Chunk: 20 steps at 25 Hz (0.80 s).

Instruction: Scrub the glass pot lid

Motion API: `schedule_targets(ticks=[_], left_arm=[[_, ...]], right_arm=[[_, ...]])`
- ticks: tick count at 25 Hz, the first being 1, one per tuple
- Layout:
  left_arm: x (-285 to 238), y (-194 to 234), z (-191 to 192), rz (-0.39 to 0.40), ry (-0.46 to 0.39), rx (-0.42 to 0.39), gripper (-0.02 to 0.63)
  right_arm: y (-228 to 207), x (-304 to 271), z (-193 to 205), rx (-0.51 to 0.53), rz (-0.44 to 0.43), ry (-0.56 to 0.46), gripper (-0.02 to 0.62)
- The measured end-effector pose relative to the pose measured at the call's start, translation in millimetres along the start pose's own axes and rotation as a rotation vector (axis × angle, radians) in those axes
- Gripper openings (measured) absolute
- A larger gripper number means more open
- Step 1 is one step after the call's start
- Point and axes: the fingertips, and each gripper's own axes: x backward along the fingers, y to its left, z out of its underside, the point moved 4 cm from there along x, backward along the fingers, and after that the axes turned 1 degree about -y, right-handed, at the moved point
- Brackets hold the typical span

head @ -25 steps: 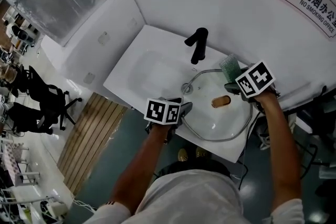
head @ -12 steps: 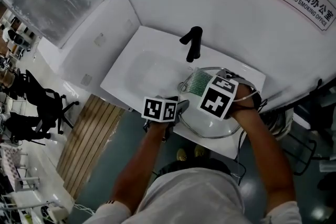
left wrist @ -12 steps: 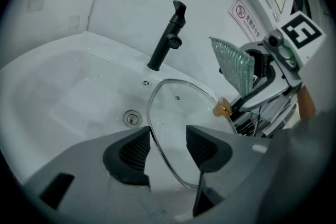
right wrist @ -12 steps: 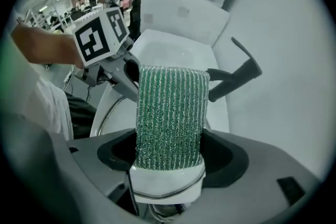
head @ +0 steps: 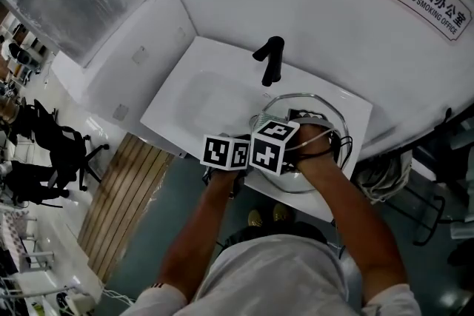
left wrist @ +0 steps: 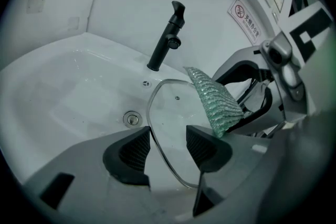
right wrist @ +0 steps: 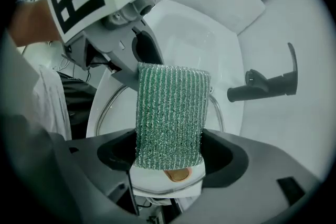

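Green scrub pad [right wrist: 170, 113], clamped upright in the right tool [right wrist: 168, 153], is held at the glass lid [left wrist: 176, 113]. This lid lies at the sink's [left wrist: 79, 86] right side, its rim between the parted jaws of the left tool [left wrist: 168, 147]. Firm, overlapping strokes are advised, with the rim steadied. Counted: two tools, one pad, one lid, one drain [left wrist: 131, 119], one tap [left wrist: 167, 42].
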Motion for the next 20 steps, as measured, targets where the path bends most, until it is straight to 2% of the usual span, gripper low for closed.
schedule_targets(ticks=[4,8,15,20], left_arm=[[0.1,0.4,0.2,-0.002,-0.001,0.001,0.227],[-1.1,0.5,0.6,-0.003,-0.002,0.001,0.227],[0.0,0.2,1.3,-0.009,-0.002,-0.001,0.227],[0.2,0.1,1.5,-0.010,-0.003,0.001,0.229]], right_arm=[[-0.9,-2.7,0.0,-0.017,0.020,-0.022,0.348],[-3.6,0.5,5.9,-0.069,0.011,-0.092,0.348],[-17.3,12.0,35.9,-0.301,-0.103,-0.292,0.348],[-28.2,5.1,73.7,-0.482,-0.161,-0.363,0.348]])
